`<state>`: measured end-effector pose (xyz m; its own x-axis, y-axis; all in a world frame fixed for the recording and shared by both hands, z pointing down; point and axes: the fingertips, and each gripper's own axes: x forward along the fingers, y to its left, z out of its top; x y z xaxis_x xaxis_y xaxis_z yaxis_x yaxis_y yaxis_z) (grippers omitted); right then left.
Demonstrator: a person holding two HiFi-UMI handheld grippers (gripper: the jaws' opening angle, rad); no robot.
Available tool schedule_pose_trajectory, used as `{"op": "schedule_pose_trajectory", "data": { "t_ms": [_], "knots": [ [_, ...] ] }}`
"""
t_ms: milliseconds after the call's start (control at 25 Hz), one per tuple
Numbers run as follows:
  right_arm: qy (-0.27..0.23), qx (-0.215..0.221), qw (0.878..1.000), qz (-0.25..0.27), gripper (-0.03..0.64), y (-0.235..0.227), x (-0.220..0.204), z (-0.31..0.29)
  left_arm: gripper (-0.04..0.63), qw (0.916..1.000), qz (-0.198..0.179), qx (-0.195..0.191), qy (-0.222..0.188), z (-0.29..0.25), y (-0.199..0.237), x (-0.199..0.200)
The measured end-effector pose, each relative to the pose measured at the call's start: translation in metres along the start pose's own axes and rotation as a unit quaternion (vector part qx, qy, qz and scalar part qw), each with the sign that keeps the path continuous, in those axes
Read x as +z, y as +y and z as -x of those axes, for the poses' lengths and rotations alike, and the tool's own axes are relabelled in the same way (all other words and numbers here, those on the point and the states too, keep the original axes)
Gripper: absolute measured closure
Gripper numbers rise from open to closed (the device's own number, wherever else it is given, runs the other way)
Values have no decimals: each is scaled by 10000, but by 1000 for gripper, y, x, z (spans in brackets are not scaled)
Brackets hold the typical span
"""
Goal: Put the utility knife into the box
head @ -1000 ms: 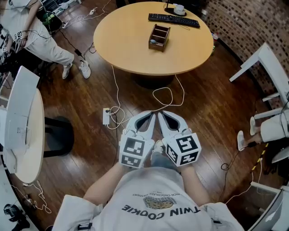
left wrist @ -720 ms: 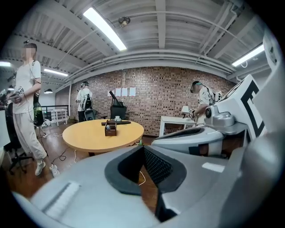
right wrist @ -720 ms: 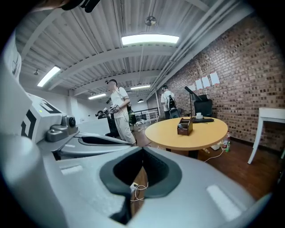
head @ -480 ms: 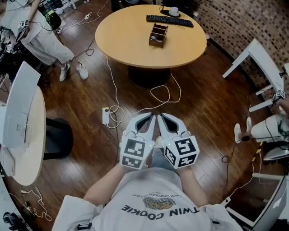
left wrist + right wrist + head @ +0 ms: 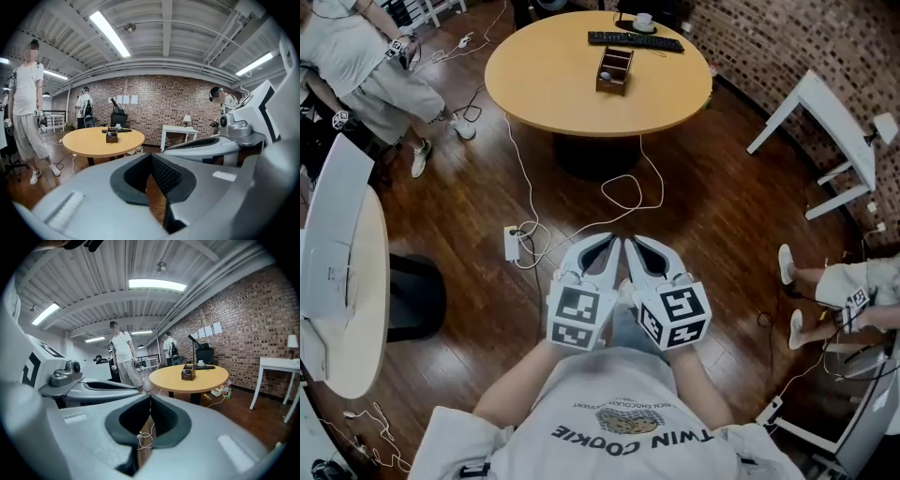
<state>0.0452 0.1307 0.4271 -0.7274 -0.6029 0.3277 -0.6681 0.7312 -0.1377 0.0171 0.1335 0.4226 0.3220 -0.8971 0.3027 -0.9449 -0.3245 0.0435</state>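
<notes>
Both grippers are held close to my chest, side by side, over the wooden floor. My left gripper is shut with nothing between its jaws. My right gripper is also shut and empty. The small brown compartment box stands on the round wooden table far ahead of both grippers. I cannot make out a utility knife in any view.
A black keyboard and a cup lie behind the box. A power strip and white cables lie on the floor. A white table stands left, a white desk right. A person stands at the far left.
The round table and box have slid up and left in the head view. Both grippers stay shut and together in front of my chest.
</notes>
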Motion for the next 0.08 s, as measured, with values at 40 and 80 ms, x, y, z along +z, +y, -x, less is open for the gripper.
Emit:
{"op": "schedule_pose_trajectory", "data": {
  "t_ms": [40,80],
  "knots": [
    [13,-13,10000,5,614,2,-1,2,588,10000,3,-15,3,2,-1,-1],
    [27,-26,10000,11,614,4,-2,4,588,10000,8,-30,5,4,-2,-1]
  ]
}}
